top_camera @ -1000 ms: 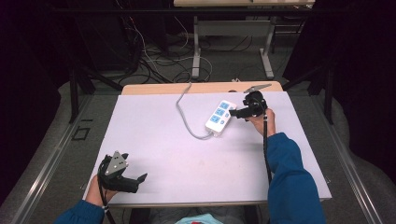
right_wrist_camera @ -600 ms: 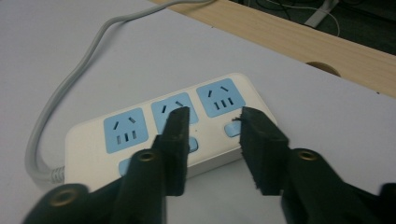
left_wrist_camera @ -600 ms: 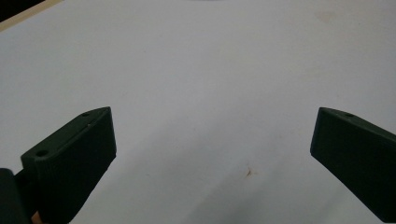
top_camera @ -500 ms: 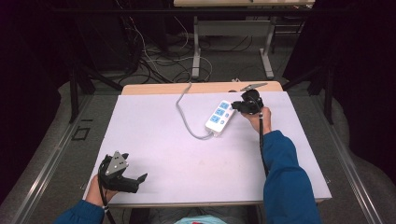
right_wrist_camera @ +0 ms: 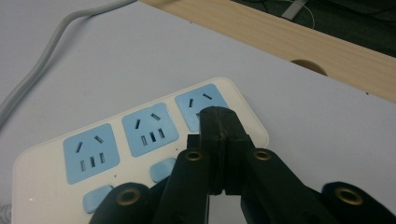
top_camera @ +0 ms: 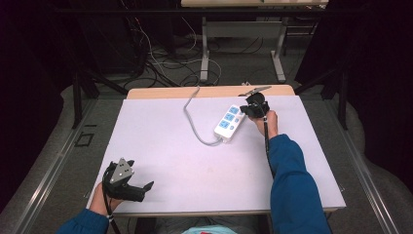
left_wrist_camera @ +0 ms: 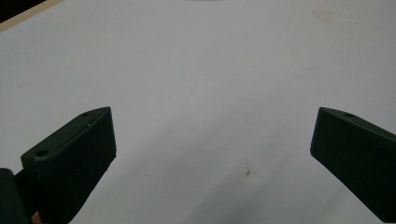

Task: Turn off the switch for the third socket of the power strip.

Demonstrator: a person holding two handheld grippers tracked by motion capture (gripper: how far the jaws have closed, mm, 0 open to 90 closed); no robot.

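Observation:
A white power strip (top_camera: 229, 123) with three blue sockets (right_wrist_camera: 149, 129) lies on the table's far right part, and its grey cable (top_camera: 192, 119) curls off to the left and back. My right gripper (top_camera: 245, 111) is at the strip's far end. Its jaws have just been closing and are now shut with nothing between them. Their joined tips (right_wrist_camera: 218, 119) are over the end socket (right_wrist_camera: 198, 105); I cannot tell whether they touch it. My left gripper (top_camera: 146, 187) rests open near the front left corner, with bare white table (left_wrist_camera: 212, 135) between its jaws.
The white mat (top_camera: 195, 161) covers most of the table. A wooden strip (right_wrist_camera: 280, 42) with a round cable hole (right_wrist_camera: 308, 65) runs along the back edge. Behind it are loose cables on the floor (top_camera: 160, 63) and the legs of another table (top_camera: 205, 53).
My right gripper has shifted a little left, onto the strip's far end. The left gripper has stayed in place.

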